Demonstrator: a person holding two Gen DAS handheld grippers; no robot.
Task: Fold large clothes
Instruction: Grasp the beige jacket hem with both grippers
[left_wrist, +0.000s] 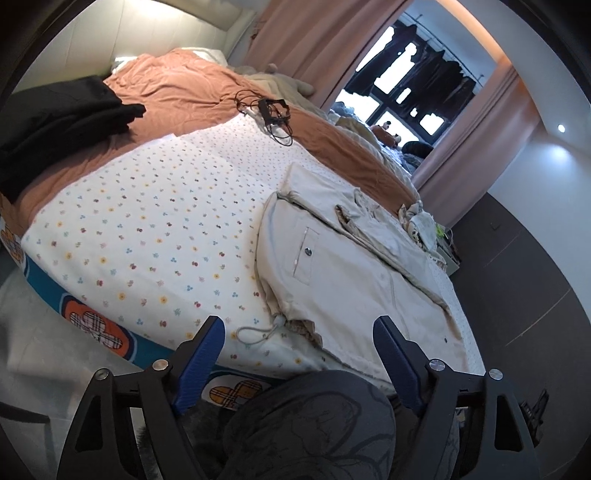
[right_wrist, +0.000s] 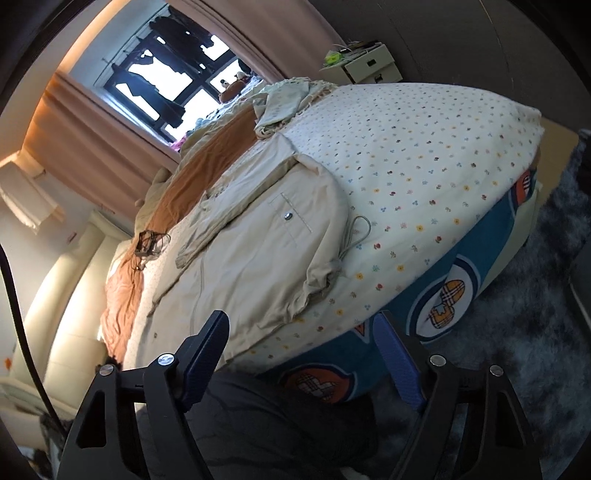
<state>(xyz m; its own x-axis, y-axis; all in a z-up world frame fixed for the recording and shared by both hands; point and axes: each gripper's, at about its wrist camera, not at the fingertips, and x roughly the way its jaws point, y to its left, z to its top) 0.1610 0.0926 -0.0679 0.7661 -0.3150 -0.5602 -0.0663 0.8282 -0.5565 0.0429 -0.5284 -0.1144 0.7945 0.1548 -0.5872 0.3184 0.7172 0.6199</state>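
A large beige jacket (left_wrist: 343, 266) lies spread on the flower-dotted sheet (left_wrist: 147, 236) near the bed's front edge, pocket with a snap facing up and a drawstring cord (left_wrist: 255, 332) trailing from its hem. My left gripper (left_wrist: 298, 326) hovers open over the hem corner, blue pads wide apart with nothing between them. In the right wrist view the same jacket (right_wrist: 258, 243) fills the middle, its cord (right_wrist: 356, 232) looped on the sheet. My right gripper (right_wrist: 301, 321) is open just short of the jacket's near edge, holding nothing.
A black garment pile (left_wrist: 62, 125) sits at the far left on an orange blanket (left_wrist: 192, 88). A black cable tangle (left_wrist: 271, 110) lies mid-bed. Crumpled light clothes (right_wrist: 284, 99) rest at the bed's far side. A bedside cabinet (right_wrist: 369, 64) stands beyond. The person's dark-clad knee (left_wrist: 306, 424) is below.
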